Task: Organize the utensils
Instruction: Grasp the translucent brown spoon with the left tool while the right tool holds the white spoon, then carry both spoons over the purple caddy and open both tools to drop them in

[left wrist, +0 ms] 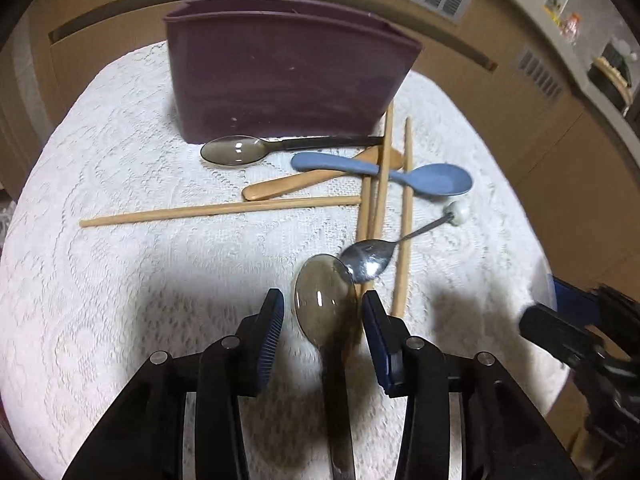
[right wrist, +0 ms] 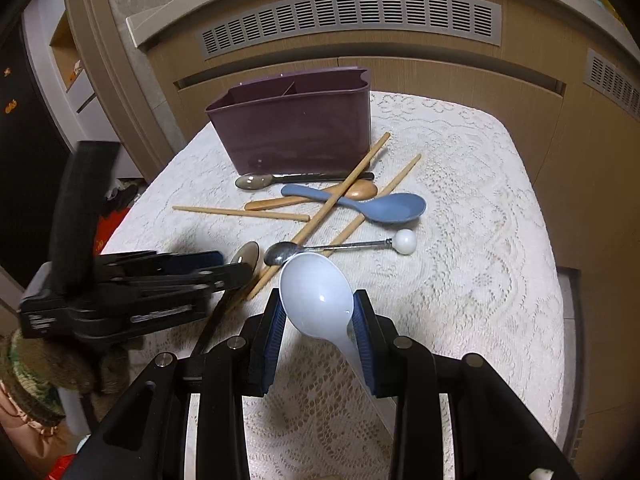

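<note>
A purple utensil holder (left wrist: pixel 280 72) (right wrist: pixel 296 128) stands at the back of the lace-covered table (left wrist: pixel 140 240). In front of it lie a smoky clear spoon (left wrist: pixel 236 150), a blue spoon (left wrist: pixel 420 178) (right wrist: pixel 384 206), a wooden spoon (left wrist: pixel 288 186), several chopsticks (left wrist: pixel 220 210) and a metal spoon with a white ball end (left wrist: pixel 368 260) (right wrist: pixel 404 242). My left gripper (left wrist: pixel 323 312) is open around a second smoky clear spoon (left wrist: pixel 324 304) lying on the table. My right gripper (right wrist: pixel 320 312) is open around a white spoon (right wrist: pixel 316 292), whose handle runs along the right finger.
Wooden cabinet fronts with vent grilles (right wrist: pixel 352 20) stand behind the table. The left gripper's body (right wrist: pixel 120 284) shows at the left in the right wrist view. The right gripper (left wrist: pixel 592 344) shows at the right edge in the left wrist view.
</note>
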Motion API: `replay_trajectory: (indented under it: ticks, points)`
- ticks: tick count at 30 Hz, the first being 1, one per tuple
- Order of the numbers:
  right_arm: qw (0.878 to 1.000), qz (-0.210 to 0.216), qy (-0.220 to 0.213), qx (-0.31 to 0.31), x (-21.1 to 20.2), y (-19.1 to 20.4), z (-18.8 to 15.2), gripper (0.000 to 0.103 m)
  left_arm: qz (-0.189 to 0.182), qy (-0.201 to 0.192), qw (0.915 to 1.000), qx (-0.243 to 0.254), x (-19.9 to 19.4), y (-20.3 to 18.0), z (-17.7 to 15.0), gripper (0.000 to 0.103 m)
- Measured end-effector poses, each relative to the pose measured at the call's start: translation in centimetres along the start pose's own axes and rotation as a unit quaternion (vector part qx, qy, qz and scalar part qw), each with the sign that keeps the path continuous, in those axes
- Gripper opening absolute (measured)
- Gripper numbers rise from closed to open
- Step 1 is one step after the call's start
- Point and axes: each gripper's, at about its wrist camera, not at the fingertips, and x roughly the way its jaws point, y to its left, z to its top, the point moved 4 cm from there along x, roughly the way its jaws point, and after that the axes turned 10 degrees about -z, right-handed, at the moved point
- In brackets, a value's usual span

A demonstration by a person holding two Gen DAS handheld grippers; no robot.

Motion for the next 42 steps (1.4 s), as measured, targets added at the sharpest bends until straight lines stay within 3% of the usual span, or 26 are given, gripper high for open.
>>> replay_trajectory:
  ticks: [9,11,13,15,22,29,34,37,42]
  points:
    - [1.0,-0.002,0.003,0.01,0.3,-0.6,0.4,0.032,0.013,-0.001,0.9999,0.002,1.1,-0.3,0.9,0.05]
    - [1.0,-0.005,0.004,0.018,0.3,-0.9,0.6,0.032,0.024,-0.008,0.9995,0.02,1.3,-0.9,0.7,0.047]
    - [1.0,-0.009,0.004,0.025,0.3,-1.3,0.8,0.032,0.016,-0.012,0.9992,0.034,1.3,-1.5,0.3,0.033]
    - [1.0,-0.012,0.001,0.027,0.2,-1.4,1.0,0.032,0.025,-0.019,0.9986,0.044,1.1,-2.0,0.0,0.033]
    - [1.0,-0.004,-0.004,0.026,-0.5,-1.4,1.6,0.032,0.009,-0.064,0.9975,0.027,-1.4,-1.8,-0.2,0.033]
    - [1.0,0.008,-0.022,0.02,-1.8,-1.1,2.6,0.032,0.01,-0.135,0.9899,0.042,-6.8,-2.4,1.8,0.033]
    - [0.996,0.033,-0.075,0.026,-5.7,-1.2,6.4,0.032,-0.016,-0.21,0.9753,0.065,-13.8,-3.8,6.1,0.033]
    - [0.988,0.046,-0.145,0.022,-10.4,-1.4,11.1,0.032,-0.018,-0.27,0.9569,0.105,-19.1,-5.8,10.0,0.033]
    - [0.971,0.109,-0.212,0.015,-15.4,-0.9,18.6,0.032,-0.001,-0.347,0.9255,0.151,-24.8,-8.2,16.2,0.033]
